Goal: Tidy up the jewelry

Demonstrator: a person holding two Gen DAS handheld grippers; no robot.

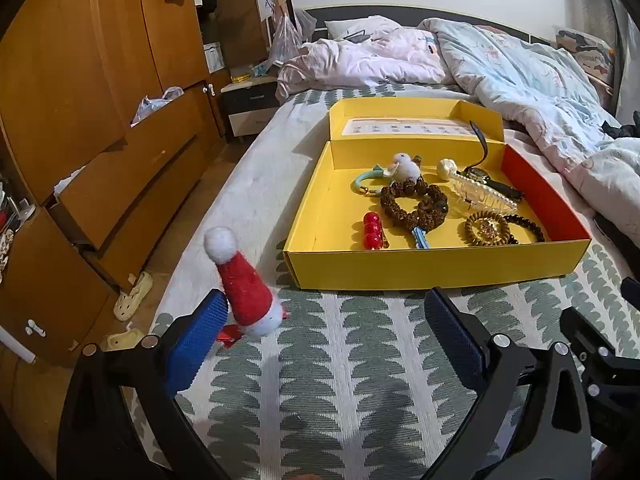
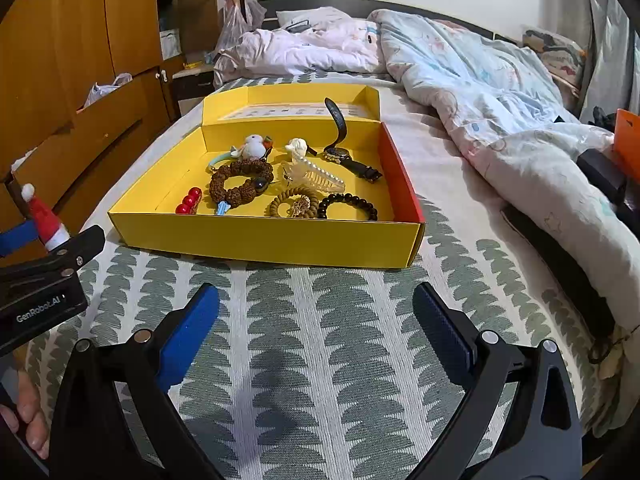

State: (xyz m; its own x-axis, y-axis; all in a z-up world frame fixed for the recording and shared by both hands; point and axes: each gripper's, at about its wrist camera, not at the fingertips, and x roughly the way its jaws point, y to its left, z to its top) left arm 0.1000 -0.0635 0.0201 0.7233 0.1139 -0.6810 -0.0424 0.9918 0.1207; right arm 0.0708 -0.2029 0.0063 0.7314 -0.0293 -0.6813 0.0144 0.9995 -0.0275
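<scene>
Item, Santa-hat clip (image 1: 246, 292): resting against my left tool's (image 1: 332, 332) near finger, jaws spread wide, grip uncertain; yellow box (image 1: 436, 266) lying ahead on the bed (image 1: 320, 360); I am judging a firmer pinch advisable before carrying; right tool (image 2: 316, 332) idling wide, empty.

The box (image 2: 264, 240) looks like matt yellow cardboard. The Santa hat clip (image 1: 244, 292) is fuzzy red felt with a fluffy white pompom. Red beads (image 1: 371, 229) shine glossy. Blue fingers (image 2: 188, 340) carry ribbed pads; the bedspread (image 2: 340, 340) is woven cloth.
</scene>
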